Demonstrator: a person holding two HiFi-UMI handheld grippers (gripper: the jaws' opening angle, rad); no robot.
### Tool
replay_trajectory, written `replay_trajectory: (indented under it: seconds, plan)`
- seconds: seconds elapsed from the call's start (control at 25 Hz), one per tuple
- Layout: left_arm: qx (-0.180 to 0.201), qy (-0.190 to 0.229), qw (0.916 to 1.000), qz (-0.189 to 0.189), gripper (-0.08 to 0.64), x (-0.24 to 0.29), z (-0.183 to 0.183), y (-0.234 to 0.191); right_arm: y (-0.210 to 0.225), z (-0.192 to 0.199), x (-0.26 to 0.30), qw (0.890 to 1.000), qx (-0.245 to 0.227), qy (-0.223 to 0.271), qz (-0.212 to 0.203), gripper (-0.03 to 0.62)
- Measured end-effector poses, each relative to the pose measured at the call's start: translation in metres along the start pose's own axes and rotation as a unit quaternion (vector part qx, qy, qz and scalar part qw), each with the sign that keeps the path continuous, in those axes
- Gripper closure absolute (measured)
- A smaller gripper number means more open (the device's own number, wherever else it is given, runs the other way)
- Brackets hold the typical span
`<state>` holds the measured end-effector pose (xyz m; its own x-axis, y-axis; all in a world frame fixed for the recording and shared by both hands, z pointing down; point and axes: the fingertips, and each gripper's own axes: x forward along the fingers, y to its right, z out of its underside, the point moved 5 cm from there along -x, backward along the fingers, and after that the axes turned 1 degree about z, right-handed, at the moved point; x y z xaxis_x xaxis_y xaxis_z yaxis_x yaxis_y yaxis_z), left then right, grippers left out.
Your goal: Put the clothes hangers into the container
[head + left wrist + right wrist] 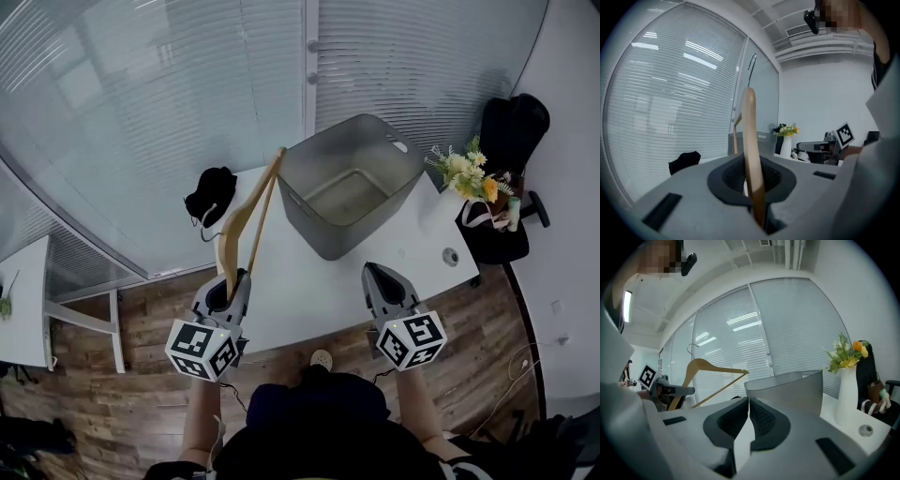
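A wooden clothes hanger (246, 223) stands up from my left gripper (232, 281), whose jaws are shut on its lower arm. Its top end reaches toward the near left corner of the grey plastic container (323, 230) on the white table. In the left gripper view the hanger's arm (751, 140) rises between the pads. My right gripper (381, 273) hovers at the table's front edge, to the right, shut with nothing in it. In the right gripper view the hanger (707, 365) shows at the left and the container (792, 386) straight ahead.
A white vase of flowers (469, 171) stands at the table's right end, near a small round fitting (451, 256). A black cloth-like object (211, 193) lies at the far left corner. A black chair (511, 141) stands to the right, and a second white table (23, 300) to the left.
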<state>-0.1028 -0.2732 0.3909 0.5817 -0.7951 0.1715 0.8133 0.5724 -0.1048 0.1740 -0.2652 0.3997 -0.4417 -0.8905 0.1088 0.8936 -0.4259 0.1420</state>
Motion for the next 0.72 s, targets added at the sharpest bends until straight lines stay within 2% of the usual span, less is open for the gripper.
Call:
replay_trajectory:
  seconds: [0.2, 0.52, 0.72]
  plan:
    - [0.003, 0.0, 1.0, 0.005, 0.538, 0.019, -0.005, 0.003, 0.018, 0.0, 0.008, 1.0, 0.0, 0.002, -0.008, 0.56]
    - [0.03, -0.003, 0.9995, 0.005, 0.538, 0.037, -0.023, 0.007, 0.043, -0.002, 0.018, 1.0, -0.007, 0.0, -0.019, 0.56]
    - [0.043, -0.01, 0.9989, 0.019, 0.538, 0.041, -0.033, 0.014, 0.047, -0.003, 0.02, 1.0, -0.009, -0.001, -0.025, 0.56]
